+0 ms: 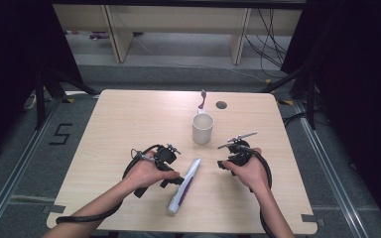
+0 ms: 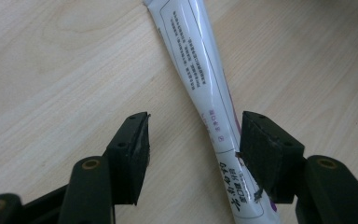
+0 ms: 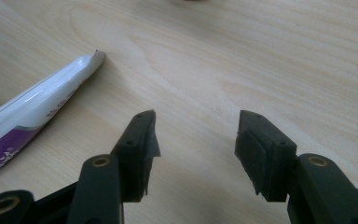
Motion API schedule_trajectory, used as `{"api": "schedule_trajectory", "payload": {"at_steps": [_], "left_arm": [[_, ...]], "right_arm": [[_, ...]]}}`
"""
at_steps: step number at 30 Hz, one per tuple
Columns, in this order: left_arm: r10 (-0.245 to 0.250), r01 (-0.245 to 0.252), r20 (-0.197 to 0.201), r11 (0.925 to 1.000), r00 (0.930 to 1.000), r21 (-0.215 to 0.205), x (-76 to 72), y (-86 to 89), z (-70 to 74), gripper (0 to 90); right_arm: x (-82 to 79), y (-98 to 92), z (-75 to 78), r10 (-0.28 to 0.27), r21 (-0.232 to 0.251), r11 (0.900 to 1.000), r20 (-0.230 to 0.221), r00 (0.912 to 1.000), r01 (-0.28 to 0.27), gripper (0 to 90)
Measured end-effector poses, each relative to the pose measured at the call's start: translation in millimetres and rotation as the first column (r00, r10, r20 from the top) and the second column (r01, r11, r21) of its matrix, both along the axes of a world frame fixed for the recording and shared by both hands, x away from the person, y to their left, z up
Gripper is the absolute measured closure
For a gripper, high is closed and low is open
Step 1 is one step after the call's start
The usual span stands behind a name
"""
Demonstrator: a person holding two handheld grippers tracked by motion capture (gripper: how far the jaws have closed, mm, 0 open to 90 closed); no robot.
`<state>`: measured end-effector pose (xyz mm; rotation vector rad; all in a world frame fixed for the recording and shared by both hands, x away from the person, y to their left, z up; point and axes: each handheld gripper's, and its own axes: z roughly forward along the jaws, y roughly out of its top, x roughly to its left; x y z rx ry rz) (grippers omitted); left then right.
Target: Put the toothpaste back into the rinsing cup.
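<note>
A white and purple toothpaste tube (image 1: 184,186) lies on the wooden table (image 1: 129,124), slanting from near centre toward the front edge. My left gripper (image 1: 175,180) is low beside it and open. In the left gripper view the tube (image 2: 200,79) runs between the jaws of my left gripper (image 2: 193,140), close against the right pad (image 2: 261,149), while the left pad stands well apart from it. My right gripper (image 1: 222,164) hovers right of the tube's upper end. In the right gripper view my right gripper (image 3: 196,135) is open over bare wood, with the tube's crimped end (image 3: 32,112) off to the left.
A white cup (image 1: 203,128) stands behind the grippers near the table's middle, with a toothbrush (image 1: 202,100) rising from it. A round cable hole (image 1: 221,105) sits at the far edge. Dark stands and cables flank the table on the floor.
</note>
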<state>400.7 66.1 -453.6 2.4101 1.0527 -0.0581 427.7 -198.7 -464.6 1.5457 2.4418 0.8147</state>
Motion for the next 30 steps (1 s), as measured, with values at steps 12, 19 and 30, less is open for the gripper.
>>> {"api": "schedule_trajectory", "payload": {"at_steps": [12,19,30], "left_arm": [[-0.021,0.021,-0.011,0.9995,0.9997,0.025,2.4,-16.4,-5.3,42.4],[-0.031,0.032,-0.010,0.9981,0.9995,0.053,3.2,-21.7,-9.4,42.7],[-0.061,0.062,-0.013,0.9941,0.9981,0.090,6.5,-29.2,-12.6,43.4]], "right_arm": [[-0.4,-0.7,0.9,0.001,-0.003,1.000,0.002,1.0000,-0.001,47.6],[-0.5,-1.5,0.1,0.000,-0.006,1.000,0.003,1.0000,0.000,47.4],[-1.7,-2.3,2.0,-0.005,0.003,1.000,-0.001,1.0000,0.005,47.3]]}}
